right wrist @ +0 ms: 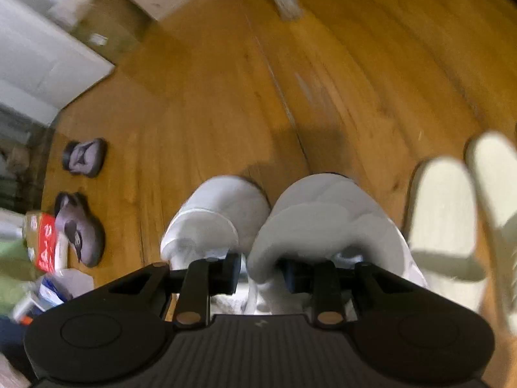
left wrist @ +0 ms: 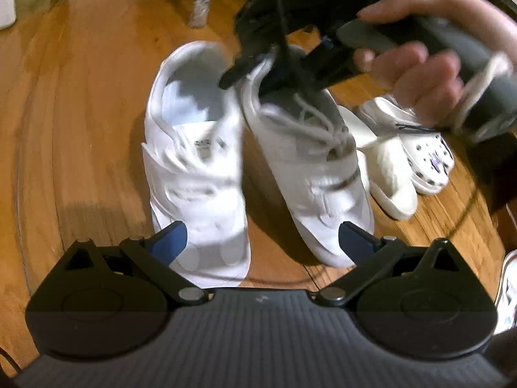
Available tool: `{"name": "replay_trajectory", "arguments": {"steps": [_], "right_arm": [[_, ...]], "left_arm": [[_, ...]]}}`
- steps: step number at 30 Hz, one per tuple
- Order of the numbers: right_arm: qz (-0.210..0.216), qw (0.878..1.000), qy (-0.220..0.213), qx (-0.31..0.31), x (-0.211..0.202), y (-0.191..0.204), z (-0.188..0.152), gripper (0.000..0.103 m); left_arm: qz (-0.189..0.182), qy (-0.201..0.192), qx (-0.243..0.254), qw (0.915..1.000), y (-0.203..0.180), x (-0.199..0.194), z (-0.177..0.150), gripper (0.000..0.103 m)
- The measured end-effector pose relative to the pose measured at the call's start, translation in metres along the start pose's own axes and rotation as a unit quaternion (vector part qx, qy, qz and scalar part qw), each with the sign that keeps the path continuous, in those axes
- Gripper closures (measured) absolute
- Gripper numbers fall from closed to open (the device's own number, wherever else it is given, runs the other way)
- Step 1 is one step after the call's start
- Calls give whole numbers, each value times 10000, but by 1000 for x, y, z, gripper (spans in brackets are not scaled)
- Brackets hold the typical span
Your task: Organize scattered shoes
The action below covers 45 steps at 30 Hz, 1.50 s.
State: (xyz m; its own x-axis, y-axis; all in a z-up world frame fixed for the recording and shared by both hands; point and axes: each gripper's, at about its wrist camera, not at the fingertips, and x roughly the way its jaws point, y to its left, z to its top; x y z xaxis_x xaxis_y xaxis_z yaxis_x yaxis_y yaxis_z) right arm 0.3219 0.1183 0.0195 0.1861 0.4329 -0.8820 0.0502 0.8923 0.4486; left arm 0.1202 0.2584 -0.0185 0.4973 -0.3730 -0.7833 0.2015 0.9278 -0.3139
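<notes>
White sneakers [left wrist: 252, 161], cream slippers [left wrist: 384, 174], honey-brown wooden floor [left wrist: 80, 113].

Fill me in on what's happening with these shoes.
A person is tidying shoes on a wooden floor with two handheld grippers. The right gripper is clamped on the heel collar of one white sneaker, which sits right beside its mate. The left gripper hovers open near their toes, holding nothing. White clogs lie alongside; two grey slippers sit further off.
</notes>
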Motion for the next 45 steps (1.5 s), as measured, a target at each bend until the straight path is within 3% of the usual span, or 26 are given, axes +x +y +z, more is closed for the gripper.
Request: {"name": "replay_trajectory", "arguments": {"steps": [4,5,6,8,9,13,17,21,24,26,29,31,33,34,37,39,41,42,43,44,45], "right_arm": [[-61,9998,148,108,15,7,13,83],[-111,9998,145,-14,17,10,14,79],[-151,9993,115,-328,17,14,13,73],[-82,9959,-99,-898,9,17,3,42],[-26,9936,-252,-1101,3,14,-3,40],[10,9803,-683,-1852,-17,-11,-26,40],[187,9875,-314,-1530,-23,-59,-36,40],[-204,9824,204,-1843,-6,-76,-57,38],[-228,9791,-87,-2020,6,-77,-65,38],[24,9741,-253,-2248,8,-72,-60,38],[689,9795,110,-1891,6,-85,-43,41],[865,9825,192,-1636,-8,-102,-40,43],[670,9792,-114,-1909,-31,-110,-47,37],[357,9698,-332,-2389,-44,-112,-56,36],[-548,9212,-478,-3822,-52,-111,-95,18],[-1135,8840,-483,-4509,-38,-111,-123,18],[-1793,8319,-502,-5228,-15,-119,-150,23],[-2141,8016,-529,-5557,-3,-123,-163,36],[-2647,7677,-691,-5794,11,-129,-170,42],[-2914,7513,-778,-5870,17,-134,-170,42],[-2956,7560,-811,-5784,15,-137,-167,43]], "left_arm": [[17,108,-216,9997,16,18,-1,1],[59,139,-258,9996,19,21,-3,1],[90,150,-284,9994,23,23,-3,1],[124,164,-385,9990,31,26,-7,1],[140,171,-422,9989,34,26,-8,1],[301,197,-521,9980,38,25,-12,1],[274,183,-659,9973,40,21,-15,1],[243,156,-649,9975,34,24,-13,1],[293,175,-709,9969,28,27,-11,1],[284,168,-667,9972,23,29,-10,1],[288,209,-561,9978,17,31,-10,1],[296,222,-553,9978,15,32,-12,1],[253,248,-573,9977,13,32,-14,1],[236,261,-572,9977,13,32,-15,1],[252,295,-623,9973,12,34,-16,1],[245,337,-730,9965,10,37,-16,1],[235,360,-699,9966,4,37,-14,1],[238,357,-668,9968,1,37,-13,1],[234,343,-604,9973,-4,36,-12,1],[218,322,-553,9977,-7,35,-11,1],[208,310,-536,9979,-9,34,-11,1]]}}
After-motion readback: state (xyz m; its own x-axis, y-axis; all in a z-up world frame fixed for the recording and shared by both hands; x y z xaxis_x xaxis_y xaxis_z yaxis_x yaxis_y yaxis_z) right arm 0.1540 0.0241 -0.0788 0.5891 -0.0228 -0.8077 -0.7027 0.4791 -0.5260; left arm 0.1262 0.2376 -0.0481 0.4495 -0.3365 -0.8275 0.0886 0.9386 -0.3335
